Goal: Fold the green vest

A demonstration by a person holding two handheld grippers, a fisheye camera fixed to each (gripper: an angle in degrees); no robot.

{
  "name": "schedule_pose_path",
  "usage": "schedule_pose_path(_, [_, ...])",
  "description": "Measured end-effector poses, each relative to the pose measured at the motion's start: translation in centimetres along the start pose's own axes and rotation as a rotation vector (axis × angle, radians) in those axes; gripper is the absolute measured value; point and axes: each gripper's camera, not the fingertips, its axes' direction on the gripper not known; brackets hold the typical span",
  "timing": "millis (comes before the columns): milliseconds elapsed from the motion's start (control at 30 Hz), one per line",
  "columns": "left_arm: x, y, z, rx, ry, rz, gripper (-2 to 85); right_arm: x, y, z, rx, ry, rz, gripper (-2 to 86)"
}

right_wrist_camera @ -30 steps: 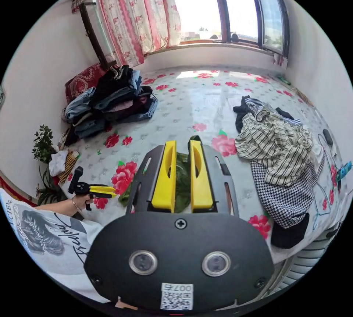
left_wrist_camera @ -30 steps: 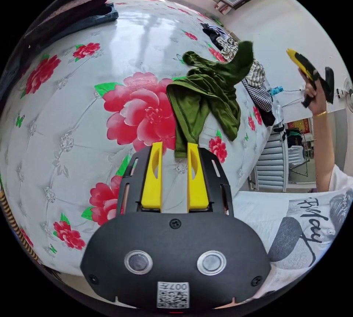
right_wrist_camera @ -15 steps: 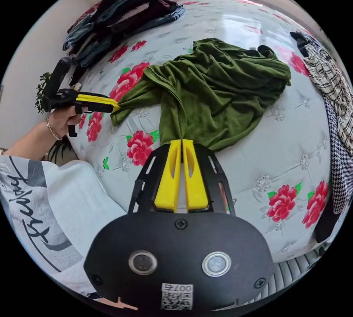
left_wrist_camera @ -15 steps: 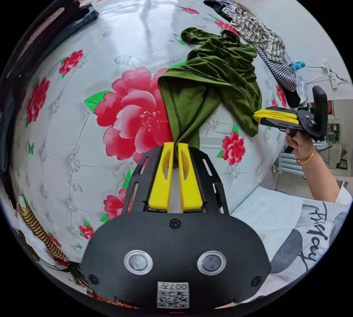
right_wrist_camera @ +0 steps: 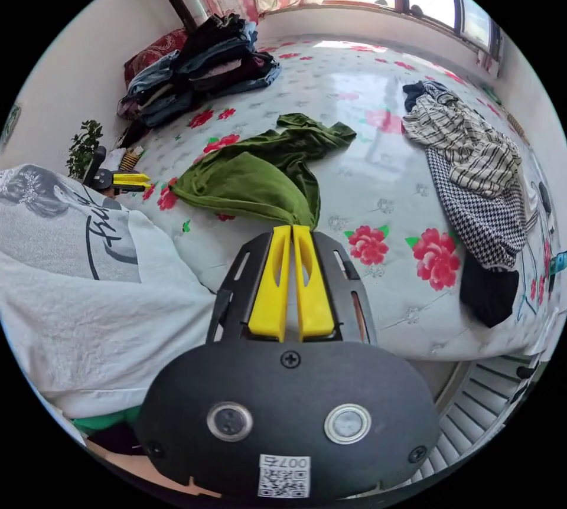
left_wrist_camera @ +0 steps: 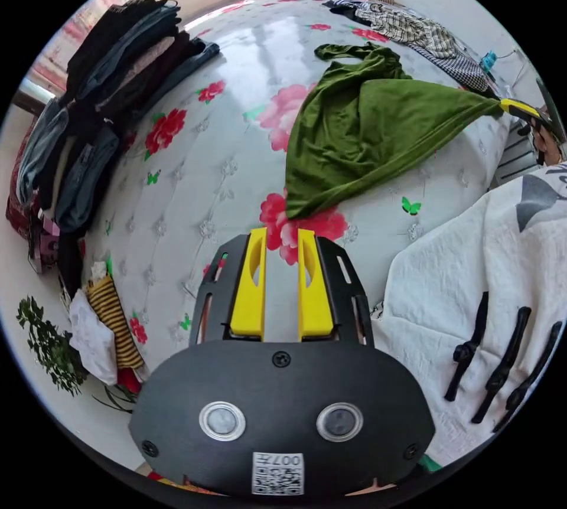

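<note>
The right gripper [right_wrist_camera: 292, 231] has its yellow fingers [right_wrist_camera: 273, 281] pressed together on a pinched corner of the green vest [right_wrist_camera: 260, 175], drawing that end to a point at the bed's near edge. The left gripper [left_wrist_camera: 281, 237] has its fingers [left_wrist_camera: 249, 284] parted with a clear gap and holds nothing, its tips just short of the vest's rounded lower corner. The vest [left_wrist_camera: 366, 125] lies on the bed [left_wrist_camera: 195, 178], a white quilted cover with red flowers, its long axis running from the pinched corner across to the crumpled far end with a strap loop. It is dark olive, softly creased, partly bunched. Stacked clothes [right_wrist_camera: 201, 69] sit toward the curtain; a striped and checked heap [right_wrist_camera: 472, 178] lies well apart.
</note>
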Motion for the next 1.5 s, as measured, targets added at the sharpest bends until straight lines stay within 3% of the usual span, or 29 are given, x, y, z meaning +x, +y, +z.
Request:
schedule_pose_path(167, [-1.1, 1.6, 0.6, 0.031, 0.125, -0.097, 9.4, 0.5, 2.1, 3.2, -0.053, -0.031, 0.103, -0.3])
schedule_pose_path(333, [-2.0, -3.2, 2.8, 0.022, 0.246, -0.063, 11.1, 0.4, 1.9, 3.7, -0.041, -0.044, 0.095, -0.3])
schedule_pose_path(400, [-1.0, -5.6, 5.1, -0.095, 0.192, 0.000, 7.3, 0.3, 1.8, 3.4, -0.013, -0.048, 0.096, -0.3])
schedule_pose_path(467, [-0.2, -6.6, 4.3, -0.091, 0.138, 0.069, 0.9, 0.3, 1.9, 2.7, 0.025, -0.053, 0.099, -0.3])
schedule_pose_path(533, [0.1, -7.3, 3.5, -0.138, 0.139, 0.114, -0.1, 0.4, 2.1, 1.3, 0.083, -0.070, 0.105, -0.3])
schedule_pose_path(633, [-3.8, -5.8, -1.8, 0.035, 0.337, -0.013, -0.7, 0.7, 2.7, -2.8, 0.211, -0.088, 0.109, -0.3])
schedule_pose_path(700, [-8.8, -1.9, -8.8, 0.289, 0.518, -0.156, -0.9, 0.6, 3.2, -6.3, 0.298, -0.093, 0.097, -0.3])
schedule_pose_path(867, [-15.2, 7.9, -24.5, 0.752, 0.630, -0.236, -0.9, -1.5, 4.9, -17.2, 0.559, -0.131, -0.031, -0.3])
schedule_pose_path(1000, [-17.0, 14.5, -36.3, 1.075, 0.576, -0.196, -0.9, -5.2, 5.8, -23.8, 0.699, -0.057, -0.198, -0.3])
schedule_pose_path(1133, [-17.7, 15.4, -40.4, 1.102, 0.392, -0.191, -0.9, -5.0, 2.9, -24.1, 0.687, -0.064, -0.250, -0.3])
schedule_pose_path(1233, [-21.0, 11.4, -38.5, 0.980, 0.246, -0.261, -0.9, -2.8, -3.3, -20.7, 0.593, -0.125, -0.237, -0.2])
schedule_pose_path(1367, [-28.4, 5.2, -34.9, 0.912, 0.418, -0.430, -0.9, -1.6, -12.1, -17.0, 0.505, -0.157, -0.226, -0.2])
schedule_pose_path(1500, [-31.3, 3.9, -40.4, 1.033, 0.377, -0.441, -0.9, -2.9, -17.1, -20.4, 0.654, -0.167, -0.264, -0.2])
